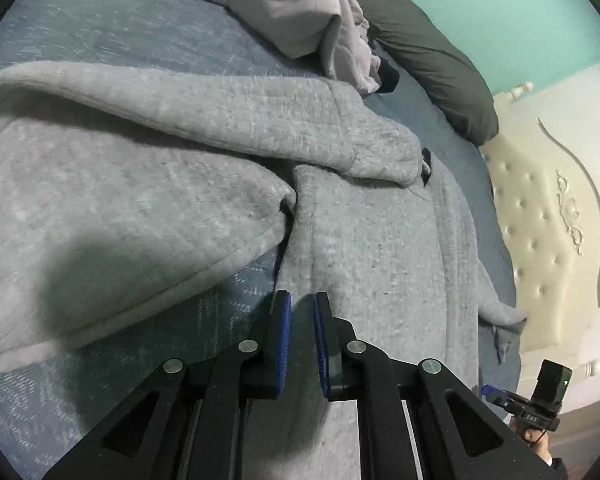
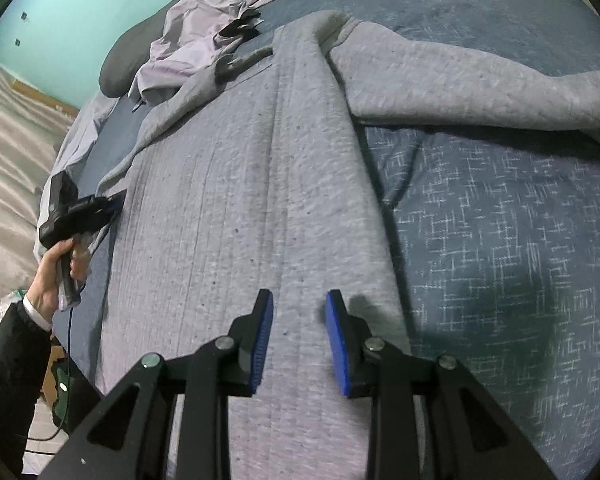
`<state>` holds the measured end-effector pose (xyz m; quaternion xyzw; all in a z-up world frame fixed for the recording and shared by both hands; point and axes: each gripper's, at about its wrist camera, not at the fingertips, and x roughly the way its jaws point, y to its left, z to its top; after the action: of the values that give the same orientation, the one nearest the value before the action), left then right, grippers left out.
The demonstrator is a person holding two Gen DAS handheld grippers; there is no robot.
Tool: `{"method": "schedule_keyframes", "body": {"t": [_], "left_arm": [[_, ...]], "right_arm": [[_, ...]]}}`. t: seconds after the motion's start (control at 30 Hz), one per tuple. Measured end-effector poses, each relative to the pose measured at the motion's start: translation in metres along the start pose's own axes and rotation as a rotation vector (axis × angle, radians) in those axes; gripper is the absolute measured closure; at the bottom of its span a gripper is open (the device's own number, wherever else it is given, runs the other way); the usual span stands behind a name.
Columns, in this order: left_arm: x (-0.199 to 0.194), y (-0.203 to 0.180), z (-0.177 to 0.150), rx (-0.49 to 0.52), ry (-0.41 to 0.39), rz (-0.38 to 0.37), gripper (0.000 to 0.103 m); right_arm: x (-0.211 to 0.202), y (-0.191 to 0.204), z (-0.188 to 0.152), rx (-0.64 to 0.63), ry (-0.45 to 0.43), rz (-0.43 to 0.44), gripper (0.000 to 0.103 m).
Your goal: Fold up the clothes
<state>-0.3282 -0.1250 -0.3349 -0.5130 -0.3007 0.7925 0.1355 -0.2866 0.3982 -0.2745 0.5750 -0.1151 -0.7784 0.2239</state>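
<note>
Blue-padded fingers of the left gripper [image 1: 302,306] stand narrowly apart, empty, above a grey knitted garment [image 1: 364,248]. It lies spread on the blue bed [image 1: 100,28], one sleeve [image 1: 204,108] folded across its body. Right gripper [image 2: 299,304] fingers gape wider, holding nothing, over the same fuzzy, ribbed cloth. A lilac garment [image 2: 188,36] sits crumpled near the dark pillow [image 1: 440,68].

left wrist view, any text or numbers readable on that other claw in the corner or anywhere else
Pale marking on the side of the right claw: too small and blurred to read.
Grey garment, lilac garment, blue bedspread: no text in sight.
Right wrist view: no readable text, none on the left claw.
</note>
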Motion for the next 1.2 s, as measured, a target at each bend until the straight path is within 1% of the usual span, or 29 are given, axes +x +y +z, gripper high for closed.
{"method": "schedule_keyframes", "body": {"t": [0.07, 0.1, 0.13, 0.27, 0.43, 0.47, 0.57, 0.67, 0.7, 0.77, 0.8, 0.83, 0.9, 1.0, 1.03, 1.07, 1.1, 1.2], "left_arm": [[0.003, -0.002, 0.001, 0.003, 0.005, -0.001, 0.094], [0.005, -0.003, 0.002, 0.007, 0.007, -0.001, 0.099], [0.003, -0.006, 0.001, 0.023, 0.004, 0.013, 0.103], [-0.011, -0.016, 0.001, 0.087, -0.031, 0.083, 0.103], [-0.039, -0.008, 0.004, 0.091, -0.096, 0.179, 0.103], [-0.041, -0.003, 0.006, 0.076, -0.085, 0.164, 0.103], [-0.032, 0.000, 0.006, 0.068, -0.047, 0.083, 0.103], [-0.019, -0.008, 0.007, 0.091, -0.028, 0.072, 0.102], [-0.013, -0.010, 0.007, 0.095, -0.020, 0.076, 0.099], [0.001, -0.013, 0.008, 0.107, 0.002, 0.093, 0.083], [0.005, -0.014, 0.007, 0.116, 0.009, 0.114, 0.072], [0.009, -0.013, 0.007, 0.120, 0.013, 0.123, 0.071], [0.017, -0.013, 0.007, 0.127, 0.018, 0.140, 0.071], [0.017, -0.013, 0.006, 0.136, 0.013, 0.148, 0.073], [0.017, -0.015, 0.006, 0.149, 0.013, 0.164, 0.083], [0.017, -0.016, 0.005, 0.158, 0.012, 0.170, 0.090], [0.016, -0.018, 0.004, 0.168, 0.011, 0.176, 0.099], [0.008, -0.028, 0.001, 0.208, -0.020, 0.217, 0.099]], "right_arm": [[-0.001, 0.003, 0.001, -0.003, -0.004, 0.005, 0.076], [-0.002, 0.006, 0.001, -0.007, -0.006, 0.008, 0.076], [-0.002, 0.008, 0.002, -0.012, -0.008, 0.010, 0.076], [-0.004, 0.011, 0.003, -0.025, -0.013, 0.015, 0.076], [-0.003, 0.012, 0.002, -0.021, -0.021, 0.016, 0.076], [-0.002, 0.012, 0.002, -0.020, -0.020, 0.015, 0.076], [0.001, 0.010, 0.000, -0.015, -0.015, 0.014, 0.076], [0.003, 0.008, -0.001, -0.008, -0.009, 0.015, 0.076], [0.003, 0.007, -0.002, -0.009, -0.006, 0.012, 0.076], [0.003, 0.006, -0.003, -0.008, -0.002, 0.012, 0.076], [0.003, 0.005, -0.003, -0.007, -0.001, 0.013, 0.076], [0.003, 0.005, -0.003, -0.009, 0.000, 0.014, 0.076], [0.003, 0.005, -0.003, -0.010, 0.003, 0.013, 0.076], [0.006, 0.005, -0.003, -0.008, 0.009, 0.013, 0.076], [0.007, 0.005, -0.004, -0.006, 0.010, 0.013, 0.076], [0.009, 0.005, -0.004, -0.003, 0.012, 0.013, 0.076], [0.011, 0.005, -0.004, 0.001, 0.015, 0.014, 0.076], [0.014, 0.006, -0.006, 0.001, 0.017, 0.017, 0.076]]}}
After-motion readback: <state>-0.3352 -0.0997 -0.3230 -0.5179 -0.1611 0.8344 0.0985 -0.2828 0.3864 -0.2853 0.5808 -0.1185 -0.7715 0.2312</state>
